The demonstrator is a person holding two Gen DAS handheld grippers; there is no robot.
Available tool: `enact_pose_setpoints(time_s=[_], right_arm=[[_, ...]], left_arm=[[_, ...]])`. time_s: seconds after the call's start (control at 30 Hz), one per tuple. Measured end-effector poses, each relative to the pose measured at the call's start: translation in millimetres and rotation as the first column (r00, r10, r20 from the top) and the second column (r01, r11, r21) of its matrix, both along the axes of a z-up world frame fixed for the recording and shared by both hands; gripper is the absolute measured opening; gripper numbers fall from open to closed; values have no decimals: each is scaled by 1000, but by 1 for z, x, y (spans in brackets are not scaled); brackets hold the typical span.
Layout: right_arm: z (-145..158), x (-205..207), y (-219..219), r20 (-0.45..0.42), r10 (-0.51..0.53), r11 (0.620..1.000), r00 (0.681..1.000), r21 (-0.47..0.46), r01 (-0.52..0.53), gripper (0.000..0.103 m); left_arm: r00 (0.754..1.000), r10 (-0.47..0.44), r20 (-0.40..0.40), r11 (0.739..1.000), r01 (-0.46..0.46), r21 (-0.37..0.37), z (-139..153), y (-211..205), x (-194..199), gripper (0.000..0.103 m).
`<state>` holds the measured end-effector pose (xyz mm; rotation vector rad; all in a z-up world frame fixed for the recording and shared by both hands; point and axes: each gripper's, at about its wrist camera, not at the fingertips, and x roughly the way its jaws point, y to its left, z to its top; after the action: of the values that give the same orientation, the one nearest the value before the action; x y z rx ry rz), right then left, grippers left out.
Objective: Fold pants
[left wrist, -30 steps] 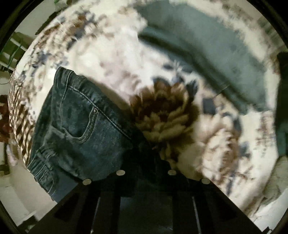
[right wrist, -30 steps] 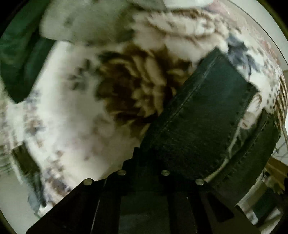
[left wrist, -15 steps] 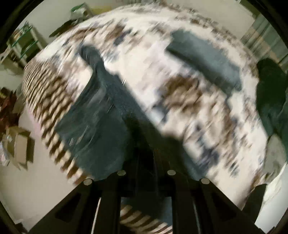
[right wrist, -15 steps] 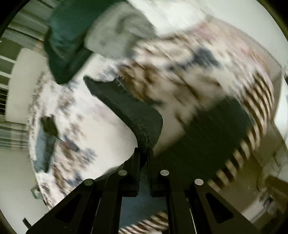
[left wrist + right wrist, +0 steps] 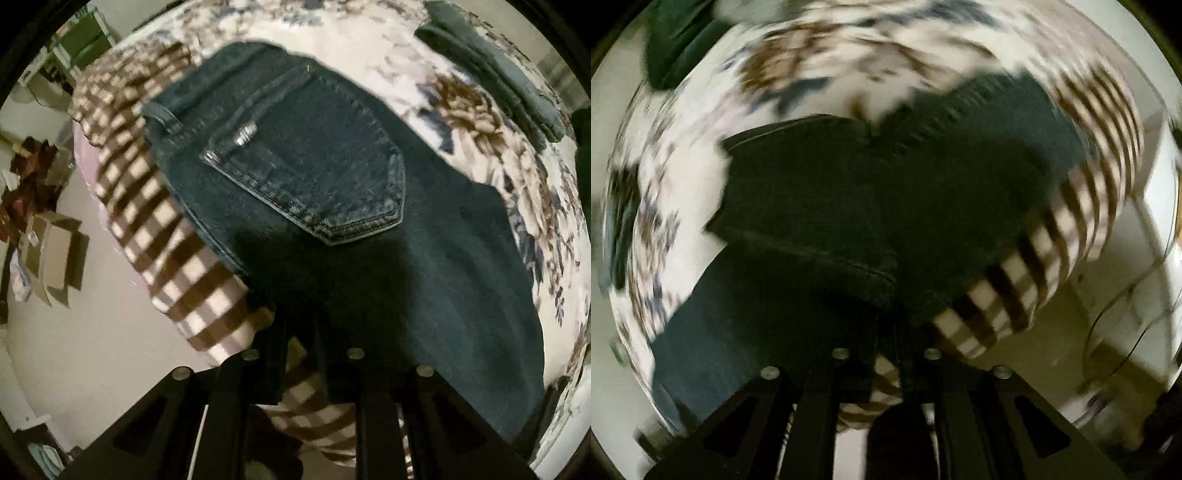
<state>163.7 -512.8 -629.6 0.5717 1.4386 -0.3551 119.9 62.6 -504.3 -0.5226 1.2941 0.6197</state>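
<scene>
Jeans lie pocket-up on the bed. Left tool and right tool point down at its edge, each nearly closed, pinching denim.

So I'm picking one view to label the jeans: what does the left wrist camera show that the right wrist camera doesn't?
Only the left wrist view shows the back pocket with its stitching, sharply, plus grey folded pants farther off. Only the right wrist view, blurred, shows one layer of the jeans lapped over another. Both show the jeans on the flowered cover above its checked edge.
</scene>
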Motion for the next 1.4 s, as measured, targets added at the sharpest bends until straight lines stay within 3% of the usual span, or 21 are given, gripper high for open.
enact_pose_setpoints(time_s=[0.07, 0.2, 0.3, 0.43, 0.5, 0.53, 0.57, 0.6, 0.63, 0.73, 0.8, 0.83, 0.87, 0.9, 0.97, 1.13, 1.2, 1.27, 1.3, 1.37, 1.4], right_arm=[[23, 6, 15, 35, 106, 989, 994, -110, -101, 52], [41, 30, 60, 51, 356, 900, 933, -287, -328, 71], [13, 68, 102, -19, 524, 783, 852, -383, -490, 75], [-21, 99, 123, -91, 595, 690, 798, -451, -566, 75], [-31, 105, 118, -90, 588, 701, 804, -439, -562, 71], [-29, 103, 112, -73, 575, 715, 815, -441, -543, 64], [-26, 100, 102, -42, 549, 741, 835, -438, -510, 36], [-22, 95, 86, -15, 496, 781, 868, -428, -454, 17], [-15, 87, 63, 25, 418, 830, 908, -417, -371, 15], [7, 50, -14, 131, 155, 931, 979, -350, -101, 13], [10, 22, -61, 163, -20, 965, 986, -256, 62, 13], [5, 5, -89, 174, -129, 980, 976, -130, 153, 15], [-6, -13, -115, 163, -238, 971, 958, 8, 239, 25], [-12, -23, -130, 141, -297, 955, 944, 63, 291, 40], [-17, -50, -155, 152, -414, 906, 898, 164, 390, 47], [-18, -71, -169, 222, -517, 834, 827, 349, 428, 47], [-24, -63, -158, 216, -514, 828, 830, 377, 415, 47], [-33, -48, -147, 181, -485, 851, 856, 324, 413, 47], [-38, -41, -141, 186, -476, 857, 860, 319, 405, 39], [-35, -33, -129, 170, -440, 890, 882, 212, 403, 5], [-30, -32, -126, 178, -424, 904, 888, 147, 402, 5]], left_arm=[[1000, 0, 14, 999, 0, 39, 14, -5, -5, 20], [1000, -12, 16, 993, 10, 117, 29, -10, -9, 77], [999, -31, -31, 988, 36, 149, 22, -11, -12, 79], [992, -103, -76, 981, 114, 158, 17, -29, -6, 79], [985, -149, -91, 972, 162, 170, 17, -37, -2, 79], [979, -176, -100, 965, 192, 177, 18, -44, 0, 79], [973, -205, -108, 959, 222, 178, 17, -52, 2, 79], [966, -230, -119, 952, 249, 180, 17, -59, 4, 79], [960, -248, -131, 946, 269, 180, 17, -64, 6, 79], [948, -282, -148, 938, 305, 166, 14, -78, 11, 79], [946, -290, -148, 936, 312, 164, 15, -84, 14, 79], [944, -296, -147, 934, 318, 161, 14, -87, 15, 79], [941, -304, -149, 932, 326, 157, 12, -91, 16, 79], [939, -309, -152, 931, 331, 154, 10, -94, 17, 79], [935, -319, -158, 930, 341, 141, 5, -100, 18, 79], [934, -320, -160, 932, 341, 126, 1, -108, 15, 79], [934, -317, -162, 932, 339, 126, 1, -107, 14, 79], [937, -309, -163, 936, 330, 124, -1, -102, 11, 79], [939, -302, -166, 938, 323, 124, -2, -99, 10, 79], [945, -280, -167, 946, 301, 118, -3, -89, 6, 79], [949, -267, -164, 951, 288, 116, -3, -84, 3, 79]])
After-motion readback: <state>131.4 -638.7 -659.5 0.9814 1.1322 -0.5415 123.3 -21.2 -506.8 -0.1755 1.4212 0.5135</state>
